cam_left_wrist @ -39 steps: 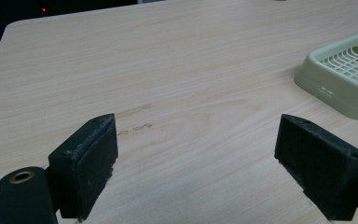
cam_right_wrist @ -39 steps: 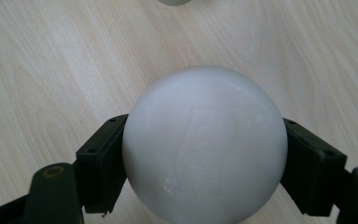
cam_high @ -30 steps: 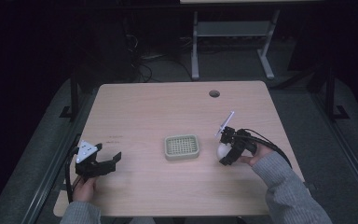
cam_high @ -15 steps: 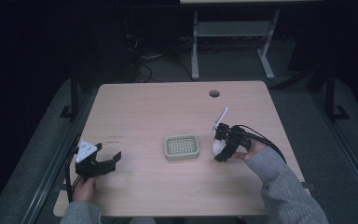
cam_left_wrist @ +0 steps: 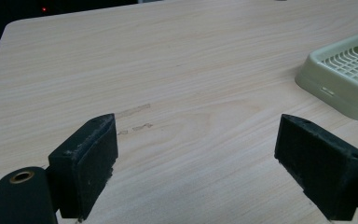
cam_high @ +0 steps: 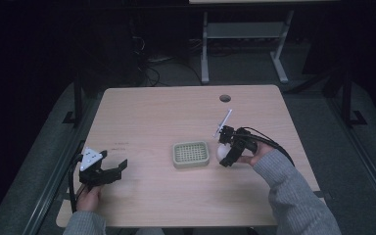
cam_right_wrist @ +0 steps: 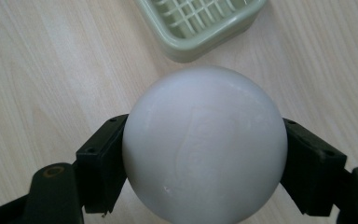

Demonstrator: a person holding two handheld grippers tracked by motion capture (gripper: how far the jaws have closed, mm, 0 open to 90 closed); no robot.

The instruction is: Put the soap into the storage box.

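My right gripper [cam_high: 223, 152] clamps the white ball [cam_right_wrist: 204, 144], green tray [cam_high: 191, 153] just left of it (my left gripper [cam_high: 108, 172] gapes, idle, farther off).

a pale wooden worktop [cam_high: 176, 112] with a round cable hole [cam_high: 225, 98] carries a green slatted tray [cam_high: 191, 153] near its middle.

1. The high view was dim; only the table [cam_high: 176, 117] was moderately lit from above, and the surrounding floor fell to near black.
2. Shadows on the tabletop were soft and faint.
3. The right gripper view was bright and even; the white ball [cam_right_wrist: 204, 144] showed a mild sheen, slightly soft at close range.
4. The left gripper view was sharp across the wood grain, and the soap dish [cam_left_wrist: 345, 79] was slightly washed out.
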